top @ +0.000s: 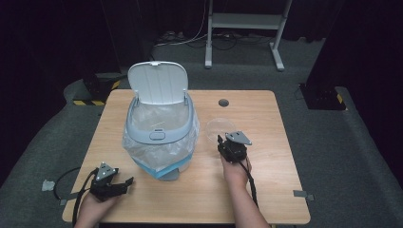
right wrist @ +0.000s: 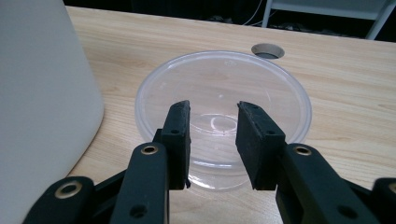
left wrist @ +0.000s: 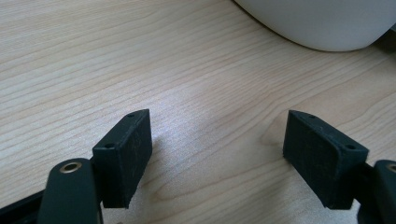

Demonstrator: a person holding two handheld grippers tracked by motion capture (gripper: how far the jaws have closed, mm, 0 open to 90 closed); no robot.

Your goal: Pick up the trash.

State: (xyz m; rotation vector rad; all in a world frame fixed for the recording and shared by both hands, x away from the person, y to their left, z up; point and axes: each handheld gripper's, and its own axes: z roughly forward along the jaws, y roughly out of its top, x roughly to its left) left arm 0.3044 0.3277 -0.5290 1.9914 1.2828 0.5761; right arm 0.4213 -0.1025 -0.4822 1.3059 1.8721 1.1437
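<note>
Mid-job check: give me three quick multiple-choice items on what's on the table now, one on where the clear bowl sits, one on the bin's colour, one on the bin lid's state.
1. Where is the clear bowl?
A. Inside the bin
B. On the table to the right of the bin, ahead of the right tongs
C. At the table's near left corner

2. What colour is the bin body?
A. Red
B. Black
C. Pale blue-grey

3. How does the bin's lid stand?
A. Raised open
B. Shut flat
C. Lying off on the table

Answers:
1 B: in the right gripper view the bowl rests on the wood just beyond the right tongs.
2 C: the high view shows a pale blue-grey rim and lid.
3 A: the lid stands up at the back over the clear liner bag.
</note>
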